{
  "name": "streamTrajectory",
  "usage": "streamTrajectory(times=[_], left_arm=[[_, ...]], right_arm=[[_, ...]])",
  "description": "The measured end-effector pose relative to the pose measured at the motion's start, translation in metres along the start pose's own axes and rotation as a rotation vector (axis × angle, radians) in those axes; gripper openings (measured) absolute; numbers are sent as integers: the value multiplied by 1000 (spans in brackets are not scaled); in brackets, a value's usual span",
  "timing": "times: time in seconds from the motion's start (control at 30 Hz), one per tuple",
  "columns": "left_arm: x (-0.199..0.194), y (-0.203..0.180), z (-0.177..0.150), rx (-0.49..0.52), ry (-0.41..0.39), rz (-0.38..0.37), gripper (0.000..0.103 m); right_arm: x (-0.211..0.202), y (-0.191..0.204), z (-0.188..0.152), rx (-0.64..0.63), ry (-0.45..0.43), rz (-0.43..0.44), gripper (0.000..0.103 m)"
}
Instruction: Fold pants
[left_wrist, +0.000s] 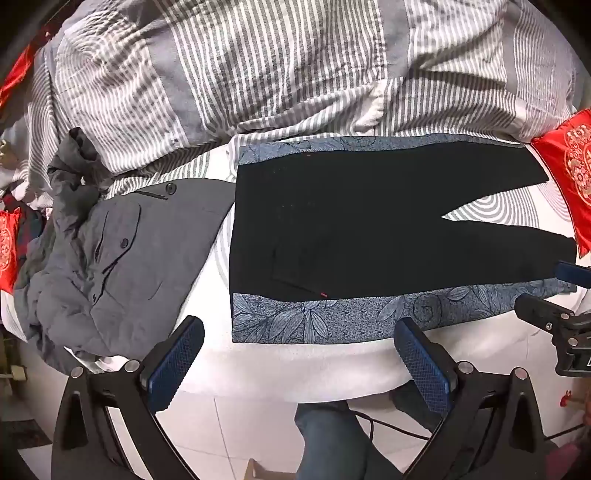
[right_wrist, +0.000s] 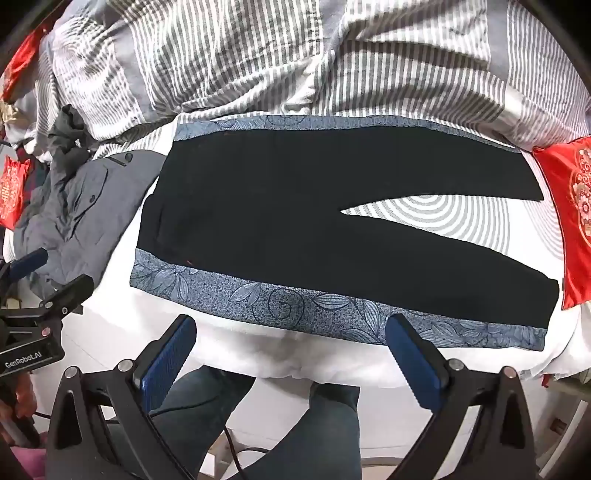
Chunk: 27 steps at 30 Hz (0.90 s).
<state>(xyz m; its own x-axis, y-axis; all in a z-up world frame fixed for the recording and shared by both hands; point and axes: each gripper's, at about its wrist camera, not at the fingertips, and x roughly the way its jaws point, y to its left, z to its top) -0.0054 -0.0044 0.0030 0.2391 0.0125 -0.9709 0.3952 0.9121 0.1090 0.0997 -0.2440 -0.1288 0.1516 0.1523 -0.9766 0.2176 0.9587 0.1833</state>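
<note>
Black pants (left_wrist: 351, 221) lie flat on a blue floral cloth (left_wrist: 295, 321) on the bed, waistband at the left, both legs spread toward the right with a gap between them. They also show in the right wrist view (right_wrist: 277, 206) on the same cloth (right_wrist: 280, 302). My left gripper (left_wrist: 295, 339) is open and empty, held in front of the bed's near edge, below the waist end. My right gripper (right_wrist: 291, 339) is open and empty, in front of the near edge below the near leg. Each gripper appears at the edge of the other's view.
A heap of grey pants (left_wrist: 122, 251) lies left of the black pair. A grey-and-white striped duvet (left_wrist: 258, 66) is bunched behind. Red cushions sit at the right (left_wrist: 569, 166) and left (left_wrist: 7, 247). The person's jeans-clad legs (right_wrist: 258, 413) stand on the tiled floor below.
</note>
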Motion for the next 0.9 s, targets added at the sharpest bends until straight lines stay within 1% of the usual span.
streamTrajectory(times=[0.1, 0.13, 0.27, 0.3, 0.6, 0.8, 0.9], left_arm=[[1, 5, 3, -6, 3, -6, 103], [2, 5, 5, -4, 19, -14, 103], [0, 9, 7, 1, 7, -7, 103], [-2, 8, 3, 1, -4, -2, 103], [-4, 10, -3, -18, -1, -6, 103], [-5, 9, -4, -20, 2, 8, 103], [-6, 8, -5, -14, 4, 35, 103]], right_arm=[[-1, -3, 0, -4, -4, 0, 102], [-1, -3, 0, -7, -5, 0, 102], [-2, 1, 0, -14, -12, -2, 102], [-2, 1, 0, -15, -10, 0, 102], [-2, 5, 0, -33, -10, 7, 102], [-3, 5, -1, -42, -23, 4, 102], [-3, 4, -1, -42, -34, 9, 102]])
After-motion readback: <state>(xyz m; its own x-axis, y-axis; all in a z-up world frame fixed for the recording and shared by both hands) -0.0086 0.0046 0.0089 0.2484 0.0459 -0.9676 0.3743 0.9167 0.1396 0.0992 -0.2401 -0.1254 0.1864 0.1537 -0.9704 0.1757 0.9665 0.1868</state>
